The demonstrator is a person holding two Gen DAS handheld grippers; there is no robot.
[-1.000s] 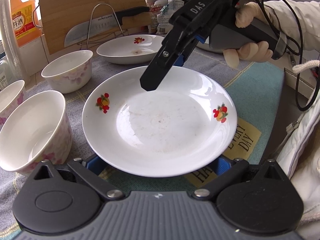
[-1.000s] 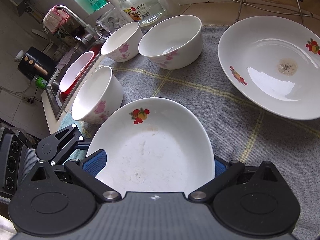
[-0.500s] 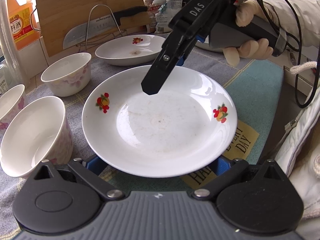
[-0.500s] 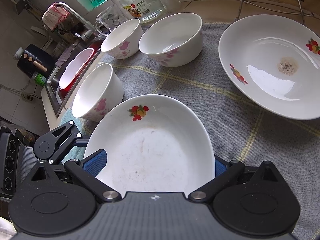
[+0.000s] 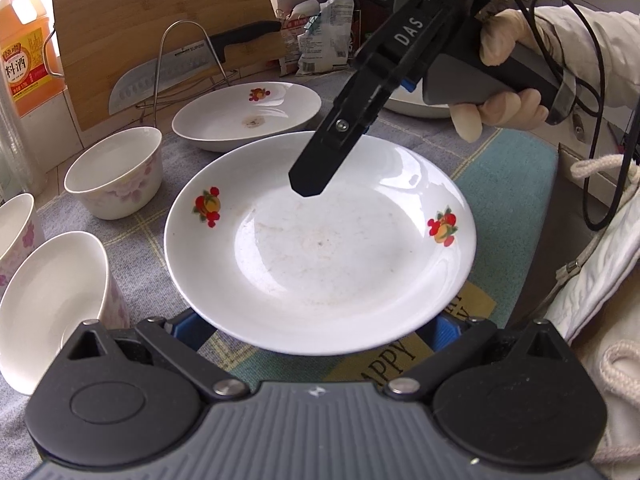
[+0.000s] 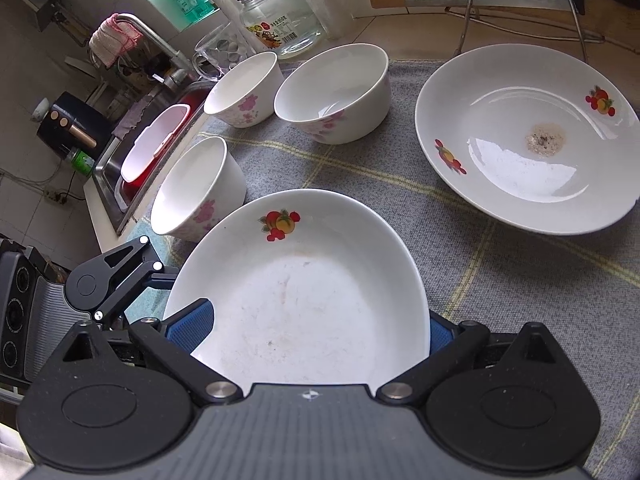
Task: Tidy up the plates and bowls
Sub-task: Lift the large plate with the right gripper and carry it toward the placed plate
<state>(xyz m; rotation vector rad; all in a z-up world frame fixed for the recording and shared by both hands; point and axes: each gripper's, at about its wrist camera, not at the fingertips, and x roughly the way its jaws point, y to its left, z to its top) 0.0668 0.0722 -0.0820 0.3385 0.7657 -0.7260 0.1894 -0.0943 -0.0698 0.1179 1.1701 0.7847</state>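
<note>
near plate (image 5: 320, 248): white, shallow, round, with red-and-orange fruit prints on its rim and faint smears in the well; it sits level, its near edge over the blue pads. far plate (image 6: 524, 136): same white fruit pattern, deeper, a brown crumb stain at its centre, resting on the grey checked cloth well apart from the first. three white bowls with pink flowers stand upright and empty on the cloth: one (image 6: 200, 188) just beside the near plate, two (image 6: 334, 92) (image 6: 242, 88) touching behind it.
</note>
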